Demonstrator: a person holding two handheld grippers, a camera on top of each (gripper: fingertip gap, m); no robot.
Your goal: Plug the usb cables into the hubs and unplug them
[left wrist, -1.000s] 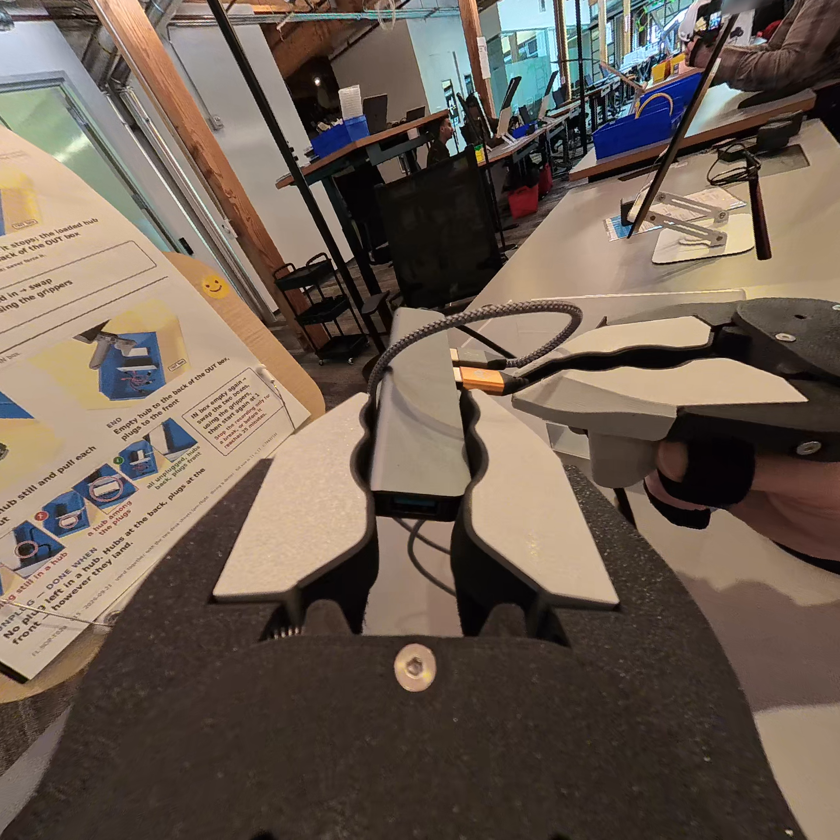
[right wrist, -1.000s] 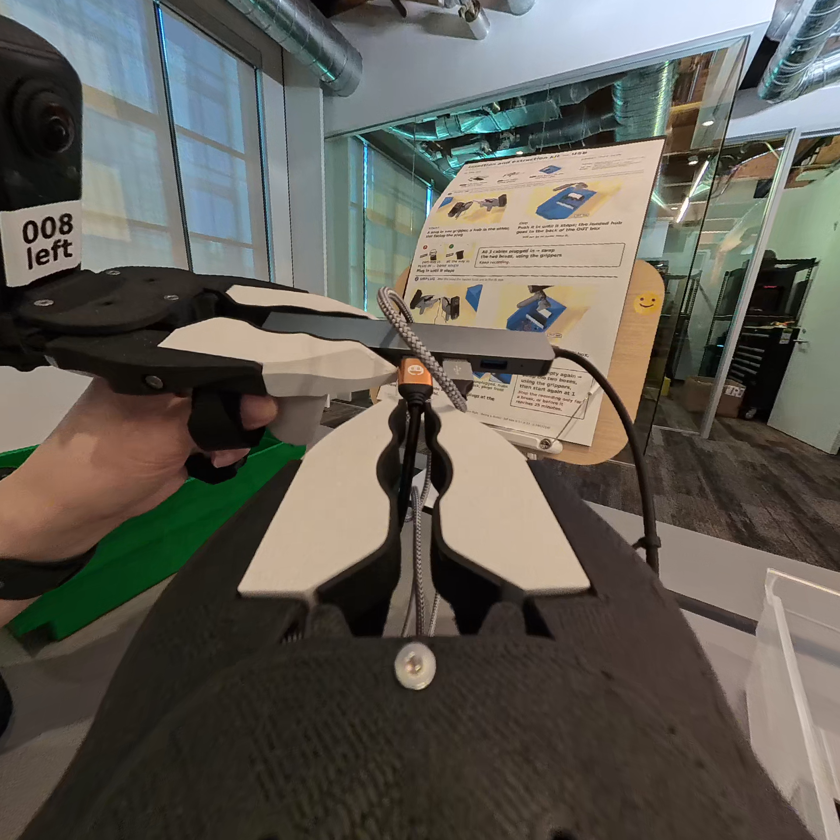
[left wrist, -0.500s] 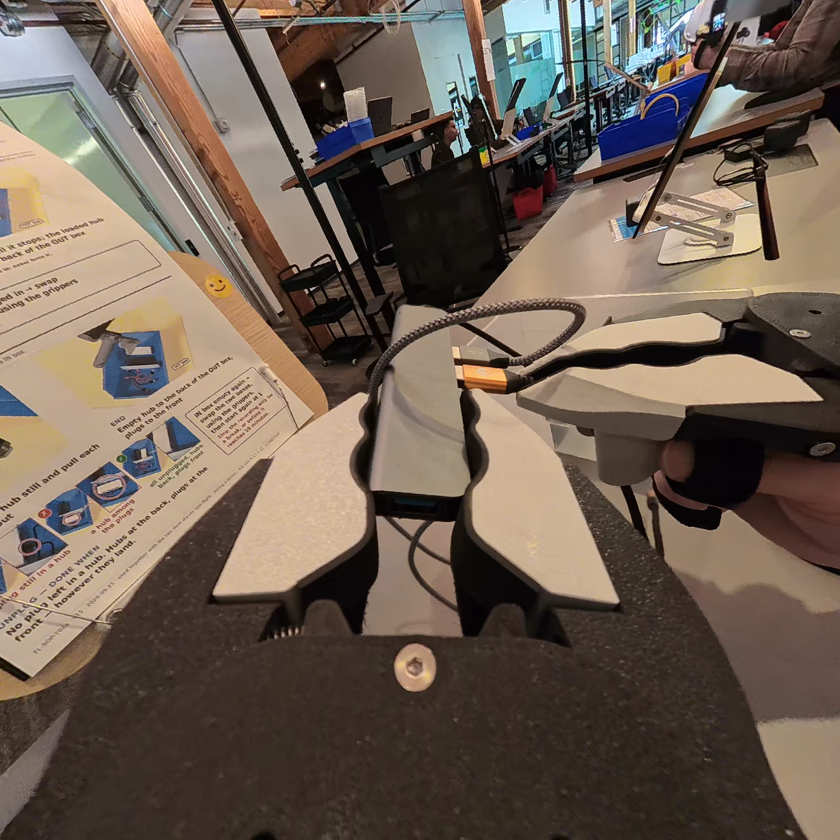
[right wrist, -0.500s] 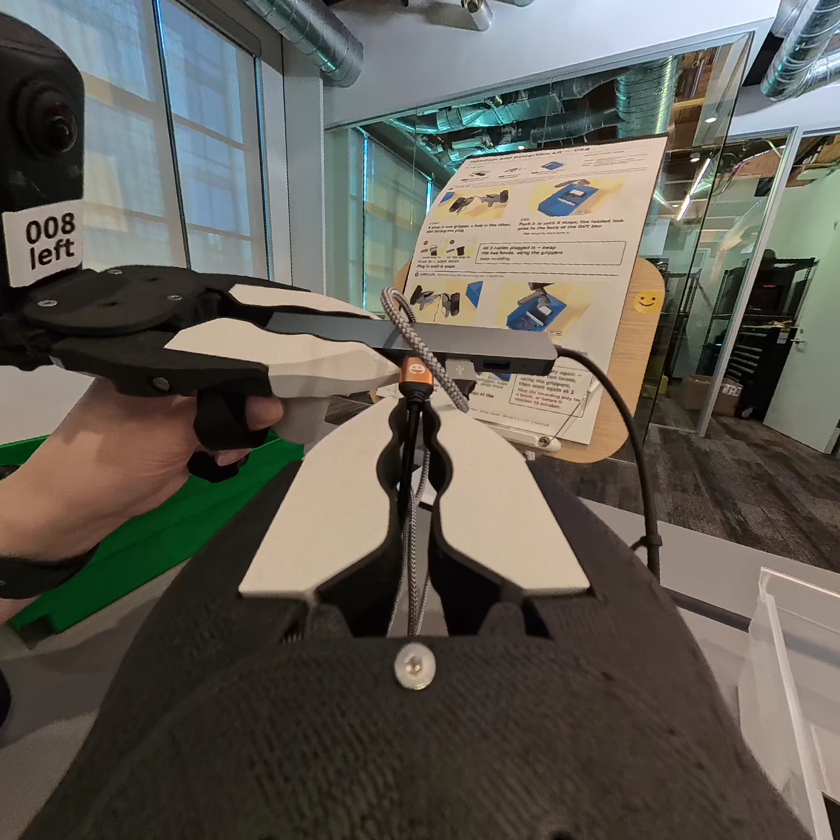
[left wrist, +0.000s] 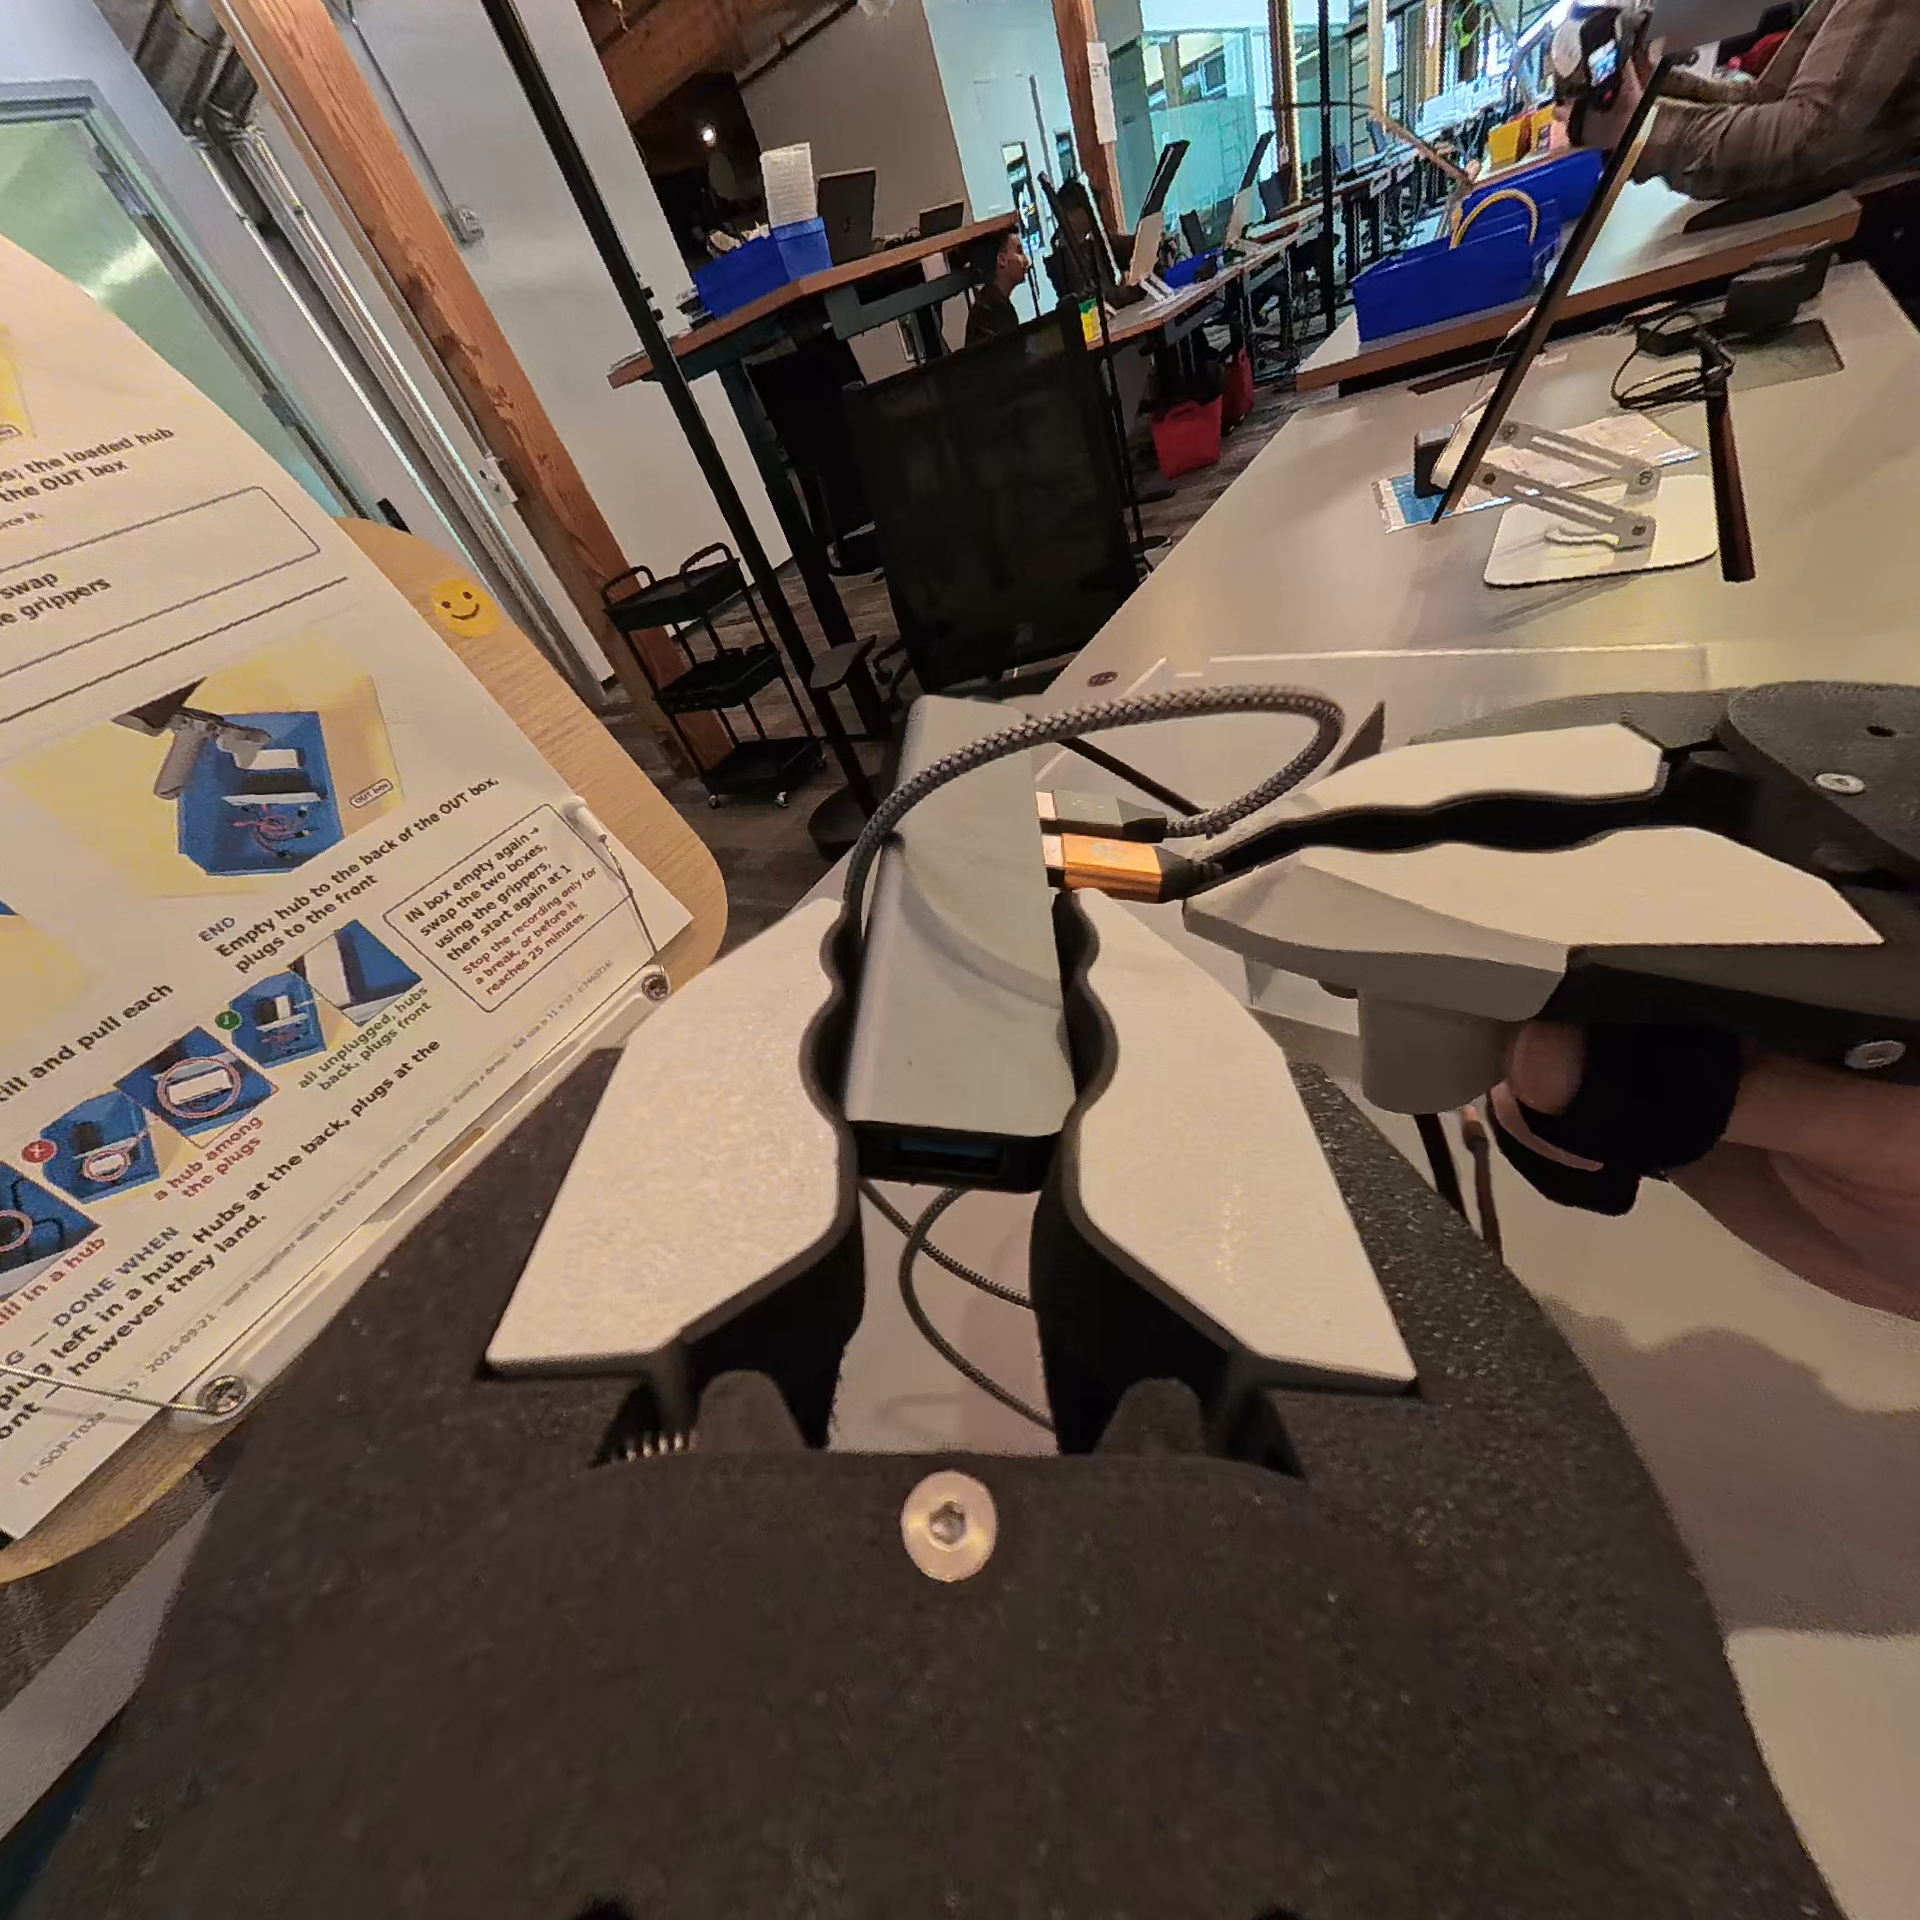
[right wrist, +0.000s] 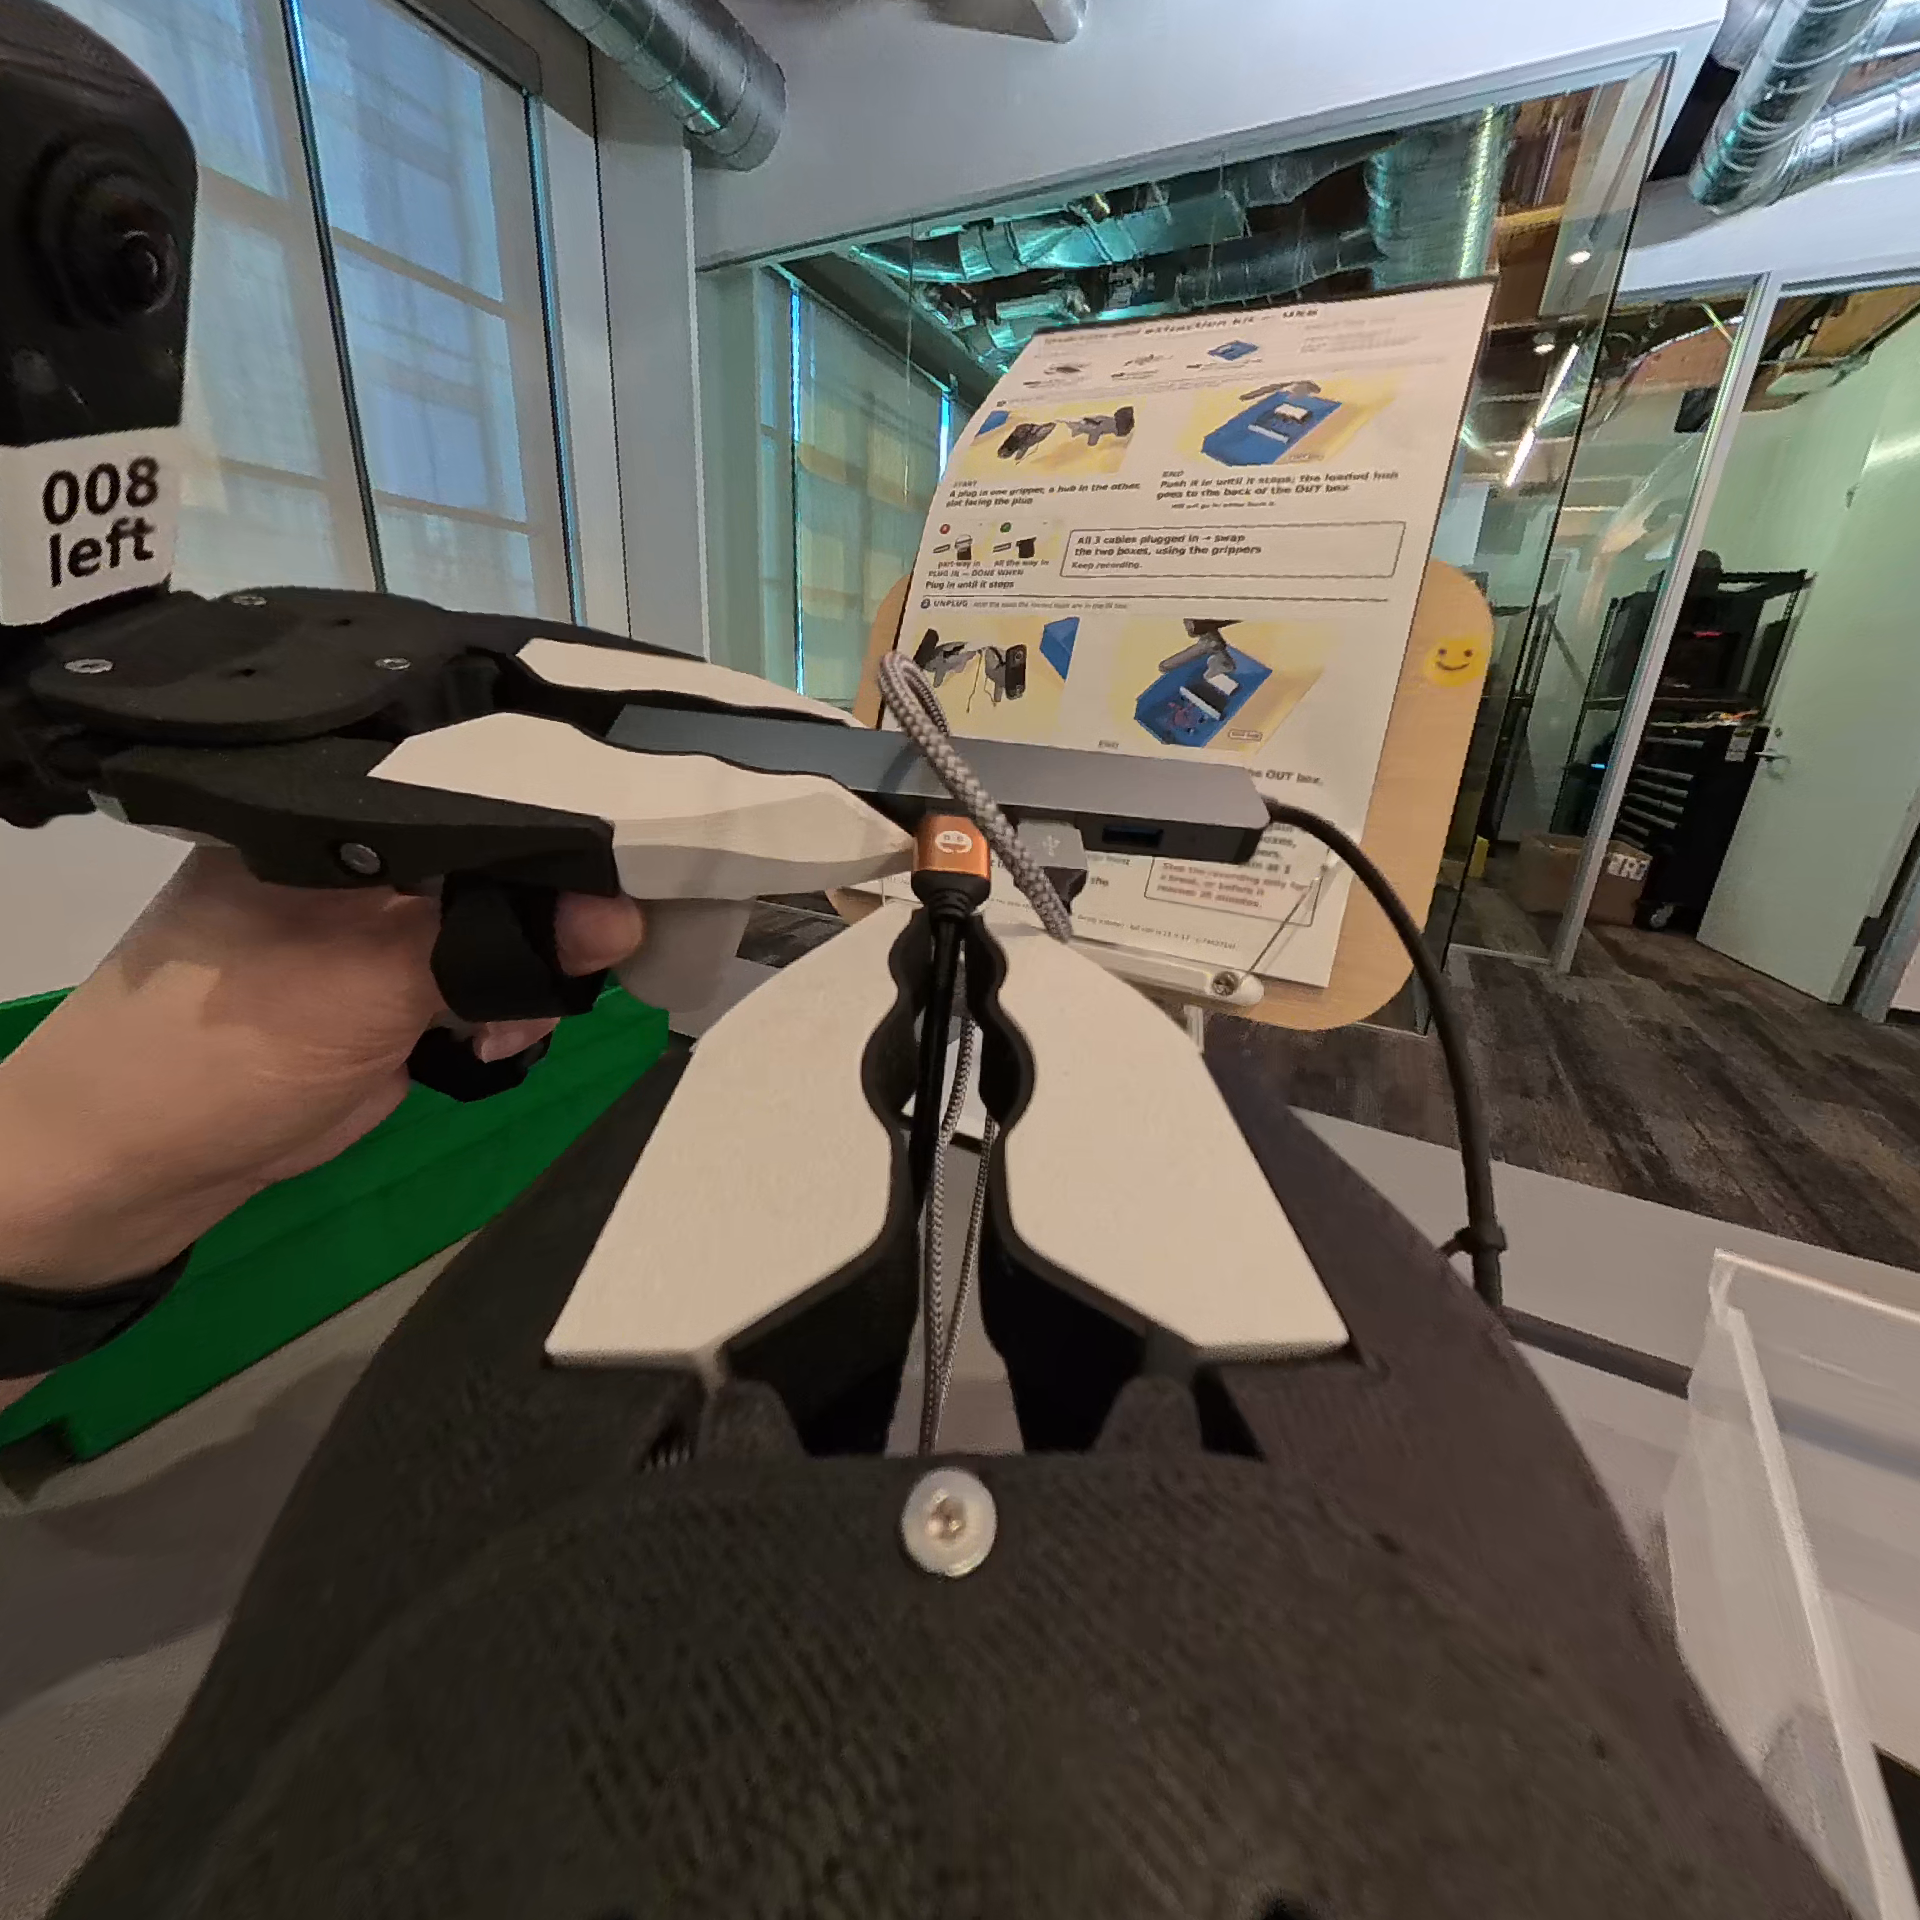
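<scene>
My left gripper is shut on a slim grey USB hub and holds it level above the table. An orange plug sits in a port on the hub's right side, next to a grey plug whose braided cable loops over the hub. My right gripper is shut on the cable just behind the orange plug. In the right wrist view the hub runs across, held by the left gripper, and its black cable hangs down on the right.
An instruction poster on a wooden board stands behind the hub. A green bin lies low on the left and a clear plastic box at the right. A tablet stand is on the grey table. A person sits at a far desk.
Both grippers have drifted very slightly together. Both grips are unchanged and the orange plug stays at the hub's side port.
</scene>
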